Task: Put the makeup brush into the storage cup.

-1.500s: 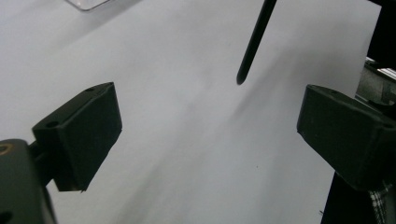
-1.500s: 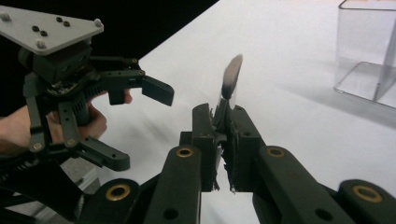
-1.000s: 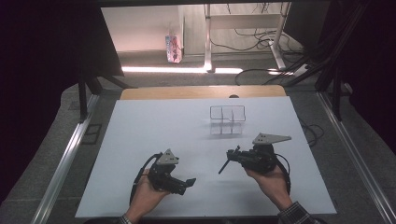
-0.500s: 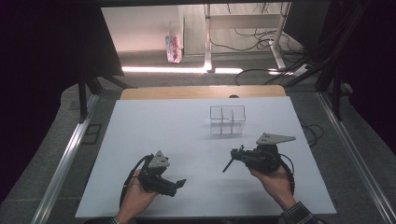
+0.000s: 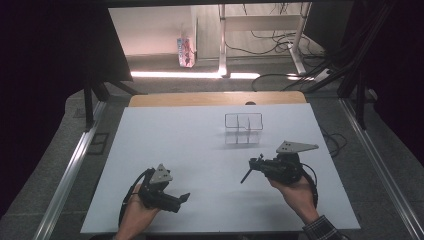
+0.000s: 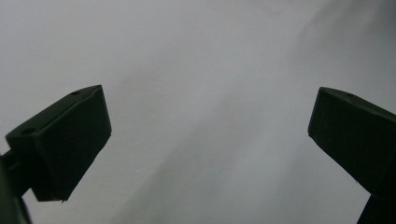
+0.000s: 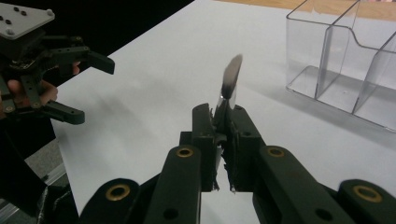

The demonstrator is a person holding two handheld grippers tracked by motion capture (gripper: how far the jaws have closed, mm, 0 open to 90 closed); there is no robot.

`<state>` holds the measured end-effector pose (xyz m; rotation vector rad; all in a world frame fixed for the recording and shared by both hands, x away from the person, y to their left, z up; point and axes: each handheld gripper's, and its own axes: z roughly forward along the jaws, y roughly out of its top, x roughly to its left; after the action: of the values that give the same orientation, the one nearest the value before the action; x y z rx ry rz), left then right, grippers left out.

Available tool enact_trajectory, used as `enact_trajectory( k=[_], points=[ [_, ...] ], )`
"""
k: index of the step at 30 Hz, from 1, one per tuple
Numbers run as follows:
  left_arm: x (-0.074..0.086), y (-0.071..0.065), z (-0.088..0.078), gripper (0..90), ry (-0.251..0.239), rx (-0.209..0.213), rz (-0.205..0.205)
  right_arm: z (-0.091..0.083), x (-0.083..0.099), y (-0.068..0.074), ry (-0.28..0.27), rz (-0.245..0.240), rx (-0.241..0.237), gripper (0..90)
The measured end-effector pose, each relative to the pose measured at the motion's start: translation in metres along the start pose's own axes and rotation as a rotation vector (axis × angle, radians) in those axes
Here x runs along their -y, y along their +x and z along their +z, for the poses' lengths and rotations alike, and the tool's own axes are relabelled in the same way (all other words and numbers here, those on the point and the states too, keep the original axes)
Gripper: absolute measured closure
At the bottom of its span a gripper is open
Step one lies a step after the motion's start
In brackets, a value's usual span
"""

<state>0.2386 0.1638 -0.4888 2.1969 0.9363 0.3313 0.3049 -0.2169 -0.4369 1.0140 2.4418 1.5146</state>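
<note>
My right gripper (image 5: 256, 166) (image 7: 219, 115) is shut on a small brush (image 7: 231, 77) with a silver ferrule and dark bristles, which sticks out past the jaws. In the high view the brush (image 5: 245, 176) points to the lower left over the white table (image 5: 200, 150). A clear plastic organizer (image 5: 243, 128) (image 7: 345, 60) with several compartments stands empty a little beyond the right gripper. My left gripper (image 5: 183, 198) (image 6: 210, 135) is open near the table's front left, with bare table between its jaws. The left gripper (image 7: 88, 88) appears open at the upper left of the right gripper view.
A wooden strip (image 5: 215, 98) runs along the table's far edge. Metal rails (image 5: 70, 170) flank both sides. Beyond the table, a small carton (image 5: 184, 51) stands on the floor near desk legs and cables (image 5: 280, 40).
My left hand has shifted leftward and slightly toward the front edge with its gripper still open. The right gripper has kept still with the brush in it.
</note>
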Motion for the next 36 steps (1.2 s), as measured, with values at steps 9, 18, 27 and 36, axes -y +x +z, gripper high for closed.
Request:
enact_trajectory(
  k=[9,18,27,36],
  points=[
    [0.014,0.005,-0.01,0.2,0.006,-0.038,-0.008,-0.002,-0.003,-0.004,-0.006,-0.007,0.015,83.2],
    [0.025,0.007,-0.02,0.4,-0.001,-0.064,0.003,-0.004,-0.008,-0.006,-0.031,-0.021,0.044,83.1],
    [0.035,0.012,-0.027,0.4,-0.01,-0.076,-0.033,-0.008,-0.013,-0.01,-0.06,-0.021,0.057,83.1],
    [0.04,0.016,-0.03,0.6,-0.002,-0.094,-0.054,-0.007,-0.019,-0.014,-0.062,-0.031,0.067,83.1]
  ],
)
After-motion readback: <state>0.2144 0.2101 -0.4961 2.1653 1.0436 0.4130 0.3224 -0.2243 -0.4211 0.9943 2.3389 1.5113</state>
